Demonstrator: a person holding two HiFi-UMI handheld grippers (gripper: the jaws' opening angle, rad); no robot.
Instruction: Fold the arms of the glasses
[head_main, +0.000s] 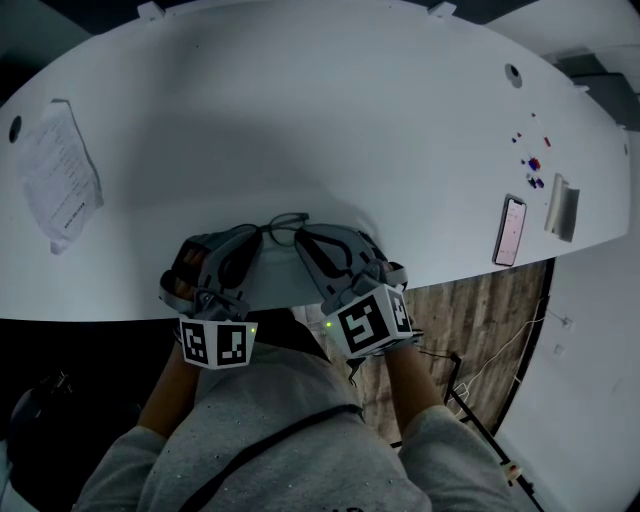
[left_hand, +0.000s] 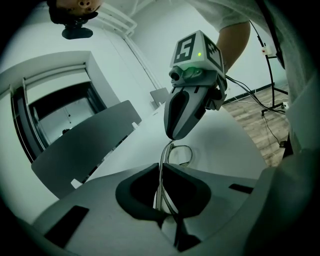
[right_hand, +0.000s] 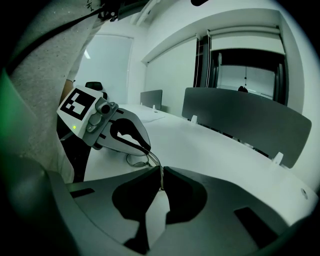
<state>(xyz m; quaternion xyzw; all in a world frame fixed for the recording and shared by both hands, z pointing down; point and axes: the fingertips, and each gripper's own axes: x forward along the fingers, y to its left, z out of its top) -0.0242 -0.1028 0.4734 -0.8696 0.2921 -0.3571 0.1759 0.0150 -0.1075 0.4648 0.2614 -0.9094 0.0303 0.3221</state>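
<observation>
Thin wire-framed glasses (head_main: 285, 224) hang between my two grippers, just above the white table (head_main: 350, 120) near its front edge. My left gripper (head_main: 260, 236) is shut on a thin part of the frame; in the left gripper view the glasses (left_hand: 181, 154) run from its own tips (left_hand: 161, 169) up to the right gripper (left_hand: 172, 138), one lens loop showing beyond. My right gripper (head_main: 302, 238) is shut on a thin arm; in the right gripper view the arm sits pinched at its tips (right_hand: 160, 171). The left gripper (right_hand: 145, 147) holds the other end, a lens (right_hand: 134, 161) below it.
A printed paper sheet (head_main: 60, 178) lies at the table's left. A phone (head_main: 510, 230), a grey flat object (head_main: 562, 208) and small coloured bits (head_main: 533, 165) lie at the right. Wooden floor (head_main: 480, 320) shows past the table's front edge.
</observation>
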